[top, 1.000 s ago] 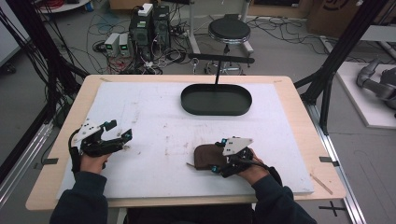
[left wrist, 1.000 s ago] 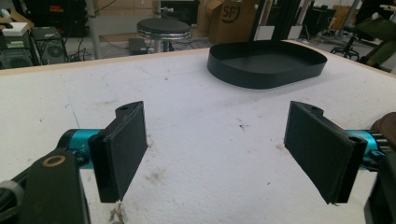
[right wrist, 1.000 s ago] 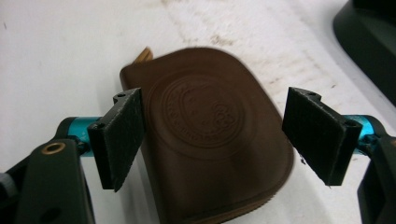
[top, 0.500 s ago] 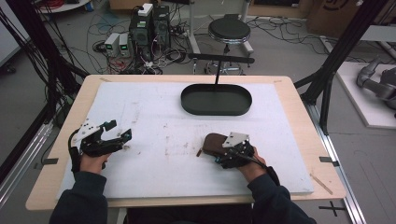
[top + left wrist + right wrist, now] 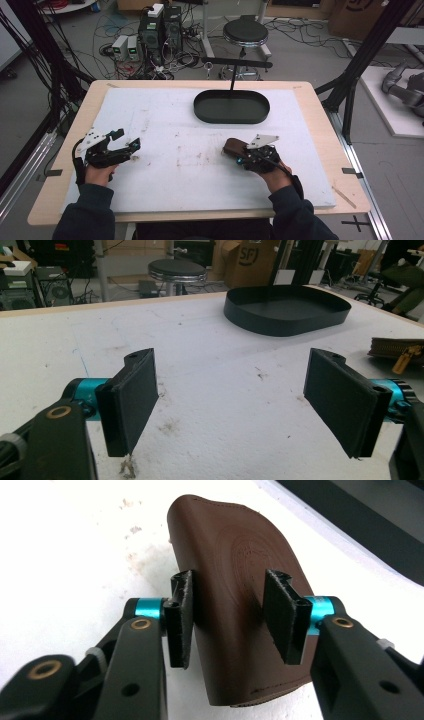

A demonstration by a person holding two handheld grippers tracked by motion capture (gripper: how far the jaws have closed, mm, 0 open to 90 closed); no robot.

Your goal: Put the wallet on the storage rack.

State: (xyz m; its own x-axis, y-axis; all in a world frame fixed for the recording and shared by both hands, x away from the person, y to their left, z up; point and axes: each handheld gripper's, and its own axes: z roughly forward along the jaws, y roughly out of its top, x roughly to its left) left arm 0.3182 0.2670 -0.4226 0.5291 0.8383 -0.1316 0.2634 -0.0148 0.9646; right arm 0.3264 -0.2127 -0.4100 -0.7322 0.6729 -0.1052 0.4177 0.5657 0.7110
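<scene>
Right gripper (image 5: 227,617) jaws, having just been closing, are clamping the brown leather pouch (image 5: 240,605) on the tabletop (image 5: 165,115), left gripper (image 5: 240,405) jaws gaping empty; smooth leather is likely risking slippage during lifting.

Black oval tray (image 5: 231,106) sits top centre of the white mat (image 5: 165,115). Round stool (image 5: 245,33) behind the table, top centre; computers (image 5: 159,25) w/ cables, upper left on the floor.
</scene>
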